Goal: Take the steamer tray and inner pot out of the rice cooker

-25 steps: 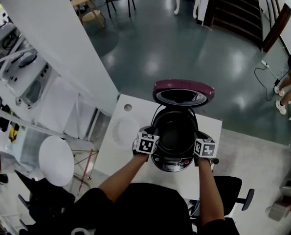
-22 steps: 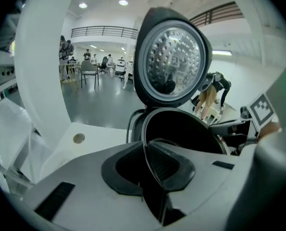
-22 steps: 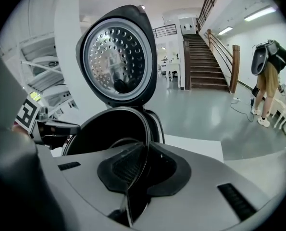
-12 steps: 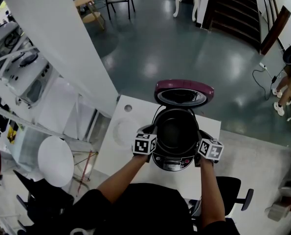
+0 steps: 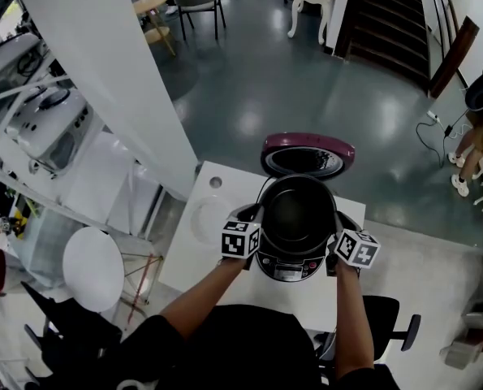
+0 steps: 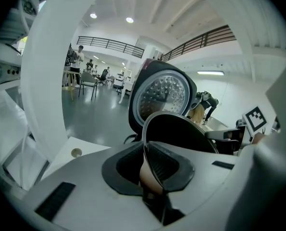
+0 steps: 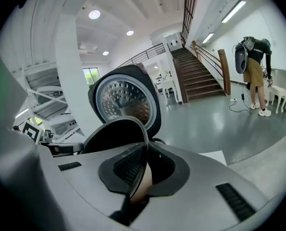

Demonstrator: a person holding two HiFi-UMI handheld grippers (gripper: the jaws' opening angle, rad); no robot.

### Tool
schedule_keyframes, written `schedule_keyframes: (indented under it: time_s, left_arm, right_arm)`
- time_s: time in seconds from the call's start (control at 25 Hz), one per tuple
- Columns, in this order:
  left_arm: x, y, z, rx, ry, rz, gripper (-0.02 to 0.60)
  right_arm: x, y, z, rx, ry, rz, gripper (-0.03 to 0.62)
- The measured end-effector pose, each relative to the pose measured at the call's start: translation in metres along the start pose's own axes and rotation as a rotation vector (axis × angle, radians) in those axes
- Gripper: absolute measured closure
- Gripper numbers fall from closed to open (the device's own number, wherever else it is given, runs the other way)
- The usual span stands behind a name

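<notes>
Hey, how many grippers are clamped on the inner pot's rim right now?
2. The left gripper grips the rim of the inner pot on its left side, the right gripper on its right side, above the rice cooker.

Overall: bright, even indoor light in all three views.
Sources: round ceiling lamps [image 7: 94, 14] and a strip light [image 7: 231, 11] overhead, blown out to white in both gripper views.
Glare: soft pale patches on the glossy floor [image 5: 249, 124] in the head view.
Shadows: weak and diffuse; the inside of the inner pot [image 5: 298, 216] reads almost black.
Distortion: strong fisheye; the white pillar [image 5: 103, 80] bows, and the gripper views sit in round frames with black corners.
Focus: background sharp; the nearest grey surfaces in the gripper views are soft.
</notes>
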State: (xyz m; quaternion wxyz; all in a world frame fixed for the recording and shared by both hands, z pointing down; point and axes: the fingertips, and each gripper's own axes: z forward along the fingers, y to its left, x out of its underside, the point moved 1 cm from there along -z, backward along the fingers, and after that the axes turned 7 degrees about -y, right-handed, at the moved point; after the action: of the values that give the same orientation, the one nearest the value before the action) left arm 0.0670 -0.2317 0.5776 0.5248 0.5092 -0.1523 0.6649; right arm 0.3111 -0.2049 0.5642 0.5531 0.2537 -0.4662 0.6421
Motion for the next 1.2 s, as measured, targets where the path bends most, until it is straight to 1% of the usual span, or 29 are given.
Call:
schedule_keyframes:
  time_s: [0.24,0.56,0.72,0.96,1.2]
  left_arm:
    - [-0.018,-0.001,-0.018,-0.005,-0.054,-0.005,0.551]
    - [-0.032,0.003,-0.040,-0.019,-0.104,0.000,0.552]
    - [-0.037,0.014,-0.052,-0.033,-0.115,-0.006,0.552]
    - [-0.045,0.036,-0.072,-0.057,-0.139,-0.017,0.552]
    - [-0.050,0.068,-0.097,-0.083,-0.165,-0.033,0.554]
  right_arm:
    - [-0.024,0.019,-0.013,-0.025,-0.057,-0.012,0.579]
    - [-0.026,0.037,-0.019,-0.052,-0.080,0.009,0.579]
    - [-0.028,0.054,-0.021,-0.069,-0.091,0.009,0.579]
    - [-0.029,0.084,-0.016,-0.094,-0.094,-0.018,0.579]
    - [-0.023,0.122,-0.006,-0.119,-0.089,-0.023,0.579]
